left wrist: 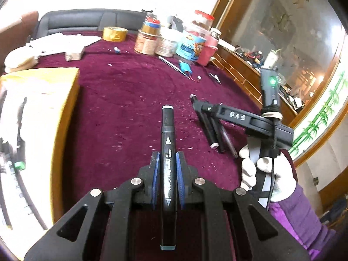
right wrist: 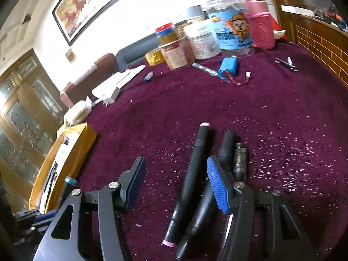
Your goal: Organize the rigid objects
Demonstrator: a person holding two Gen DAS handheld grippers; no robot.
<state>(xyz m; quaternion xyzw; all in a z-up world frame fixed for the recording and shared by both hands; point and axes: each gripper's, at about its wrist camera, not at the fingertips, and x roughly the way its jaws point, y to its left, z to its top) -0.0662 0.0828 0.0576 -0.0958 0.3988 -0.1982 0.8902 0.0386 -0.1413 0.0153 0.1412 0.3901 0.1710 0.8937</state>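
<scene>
Nearest the lens, the left gripper [left wrist: 167, 171] clamps a black art marker [left wrist: 168, 152] mid-barrel at lower centre: light, stiff, smooth, so likely slippery. The right gripper [right wrist: 176, 174] stands half-open, empty, straddling the pink-capped marker [right wrist: 191, 180] on the maroon cloth [right wrist: 271, 113].

Both wrist views look steeply down, close over the maroon tablecloth [left wrist: 121, 100], sharing the jar cluster [right wrist: 217, 34] beyond
</scene>
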